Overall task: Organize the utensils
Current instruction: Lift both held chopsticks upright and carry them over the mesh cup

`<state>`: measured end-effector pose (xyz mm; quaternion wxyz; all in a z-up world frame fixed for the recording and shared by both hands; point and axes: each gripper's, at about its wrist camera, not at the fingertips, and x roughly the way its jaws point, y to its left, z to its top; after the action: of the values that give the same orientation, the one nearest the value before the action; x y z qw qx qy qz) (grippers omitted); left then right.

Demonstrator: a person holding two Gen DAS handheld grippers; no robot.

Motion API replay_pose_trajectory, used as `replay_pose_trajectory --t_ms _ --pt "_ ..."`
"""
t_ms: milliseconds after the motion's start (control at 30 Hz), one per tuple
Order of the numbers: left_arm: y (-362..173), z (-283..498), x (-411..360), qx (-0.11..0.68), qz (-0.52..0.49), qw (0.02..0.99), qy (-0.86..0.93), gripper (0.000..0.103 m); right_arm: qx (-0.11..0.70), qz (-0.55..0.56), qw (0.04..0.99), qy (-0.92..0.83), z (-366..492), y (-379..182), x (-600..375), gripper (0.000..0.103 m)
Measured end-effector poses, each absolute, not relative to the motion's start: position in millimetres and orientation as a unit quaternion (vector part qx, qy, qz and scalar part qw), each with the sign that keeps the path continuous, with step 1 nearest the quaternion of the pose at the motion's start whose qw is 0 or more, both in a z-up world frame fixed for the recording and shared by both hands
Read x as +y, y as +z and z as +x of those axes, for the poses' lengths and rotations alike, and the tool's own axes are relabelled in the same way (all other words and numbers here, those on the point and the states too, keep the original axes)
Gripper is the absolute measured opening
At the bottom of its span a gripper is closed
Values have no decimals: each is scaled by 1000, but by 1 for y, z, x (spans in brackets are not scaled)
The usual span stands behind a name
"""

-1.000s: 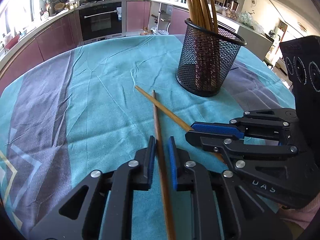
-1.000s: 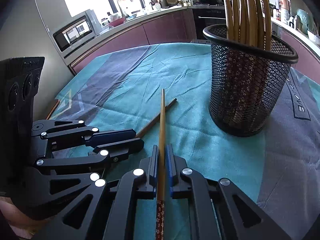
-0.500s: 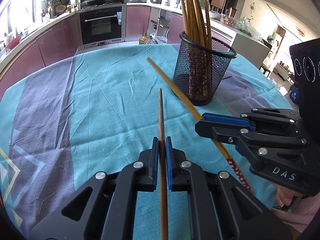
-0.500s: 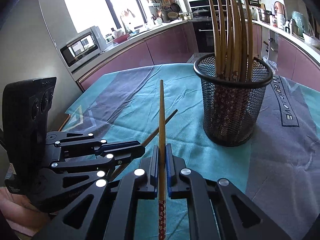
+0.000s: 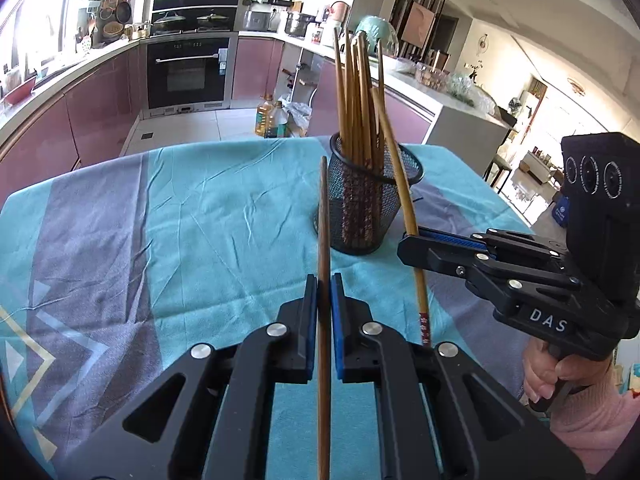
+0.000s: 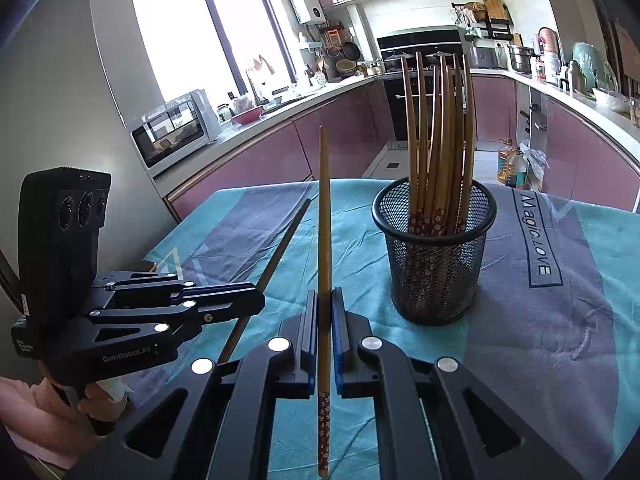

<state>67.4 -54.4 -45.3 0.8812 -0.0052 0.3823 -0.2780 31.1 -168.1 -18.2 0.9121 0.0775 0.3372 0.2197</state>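
Two chopsticks, one to each tool, both lifted clear of the tabletop (image 5: 224,216) and its teal-and-grey cloth.

Item: dark brown wooden chopstick (image 5: 323,264). Clamped between the blue pads of the left tool (image 5: 324,296), jaws narrowed right down onto the shaft. Gripped partway along, so a long end projects forward toward the holder; judged a hold chosen for aiming that end into the rim.

Item: light bamboo chopstick with red flowered end (image 6: 324,264). Pinched likewise in the right tool (image 6: 324,308), jaws pressed tight on it, patterned end trailing back toward the camera, plain end forward and raised. From the left view it crosses in front of the holder, its tip high beside the standing bundle.

Item: black wire-mesh cylindrical holder (image 6: 434,256). Upright on the cloth, ahead of both tools and apart from them. It carries a bundle of similar bamboo chopsticks (image 6: 438,140), flowered ends down, so the two loose pieces likely belong here the same way up.

Pose: both tools angled downward and forward, side by side, close together. A hand in a pink sleeve (image 5: 560,376) grips the right handle; fingers of the other hand (image 6: 100,398) show under the left.

Status, judged: pick-up complete, insertion not yet done.
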Motion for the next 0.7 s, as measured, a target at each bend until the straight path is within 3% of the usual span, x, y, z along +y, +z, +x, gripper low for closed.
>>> replay_pose_trajectory --t_ms 700 --pt "-22 49 -56 355 -14 878 -321 7 337 65 909 235 31 -18 -163 6"
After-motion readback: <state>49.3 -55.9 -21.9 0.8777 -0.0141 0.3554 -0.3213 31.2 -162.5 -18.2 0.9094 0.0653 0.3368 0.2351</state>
